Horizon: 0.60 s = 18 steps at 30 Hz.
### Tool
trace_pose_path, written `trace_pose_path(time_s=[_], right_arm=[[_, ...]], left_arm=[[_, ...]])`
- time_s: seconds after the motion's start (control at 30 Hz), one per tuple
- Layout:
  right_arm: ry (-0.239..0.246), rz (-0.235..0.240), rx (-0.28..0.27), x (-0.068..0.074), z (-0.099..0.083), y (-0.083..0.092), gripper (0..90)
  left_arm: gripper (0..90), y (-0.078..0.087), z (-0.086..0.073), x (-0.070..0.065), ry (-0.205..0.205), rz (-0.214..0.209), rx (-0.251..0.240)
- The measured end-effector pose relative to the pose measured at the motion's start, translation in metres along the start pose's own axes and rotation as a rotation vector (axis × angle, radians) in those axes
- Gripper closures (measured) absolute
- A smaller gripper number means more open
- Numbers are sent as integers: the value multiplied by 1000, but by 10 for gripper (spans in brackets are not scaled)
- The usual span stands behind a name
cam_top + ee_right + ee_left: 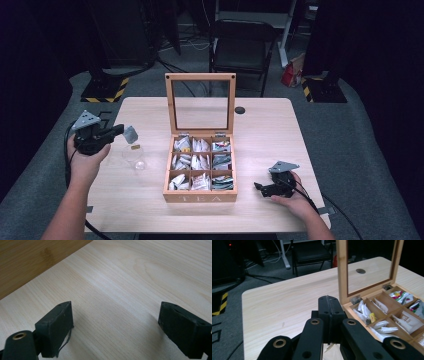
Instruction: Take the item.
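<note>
An open wooden tea box [200,196] stands mid-table, its glass lid [200,104] upright and its compartments holding several tea bags [200,162]. Left of it, my left gripper [119,131] is shut on a pale tea bag [130,134], whose yellow tag [135,147] hangs just above a clear glass cup [134,157]. In the left gripper view the jaws [329,302] are pressed together on a thin edge, with white paper [332,350] showing below them and the tea box [384,312] to their right. My right gripper [259,189] rests open on the table right of the box, with bare wood between its jaws [115,322].
A small black disc [240,110] lies on the table [270,135] behind the box. Beyond the far edge stand a black chair [242,45], yellow-striped stand bases [102,90] and a red bag [290,75] on the floor.
</note>
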State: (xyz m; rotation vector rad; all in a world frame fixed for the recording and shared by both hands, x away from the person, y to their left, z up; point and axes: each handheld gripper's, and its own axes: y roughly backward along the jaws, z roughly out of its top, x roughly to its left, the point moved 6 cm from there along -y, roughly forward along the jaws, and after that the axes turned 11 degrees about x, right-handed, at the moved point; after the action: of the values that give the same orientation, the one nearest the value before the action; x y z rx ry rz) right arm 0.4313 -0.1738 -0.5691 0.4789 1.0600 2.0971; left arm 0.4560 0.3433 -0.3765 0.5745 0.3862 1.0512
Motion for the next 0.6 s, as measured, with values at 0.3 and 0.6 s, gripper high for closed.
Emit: trace_pose_path(time_s=[0.3, 0.6], right_arm=[[-2, -2, -1, 0, 0, 0, 119], [-2, -1, -1, 0, 0, 0, 119]], left_arm=[[900, -4, -10, 10, 26, 21, 10], [900, -14, -22, 12, 30, 31, 33]])
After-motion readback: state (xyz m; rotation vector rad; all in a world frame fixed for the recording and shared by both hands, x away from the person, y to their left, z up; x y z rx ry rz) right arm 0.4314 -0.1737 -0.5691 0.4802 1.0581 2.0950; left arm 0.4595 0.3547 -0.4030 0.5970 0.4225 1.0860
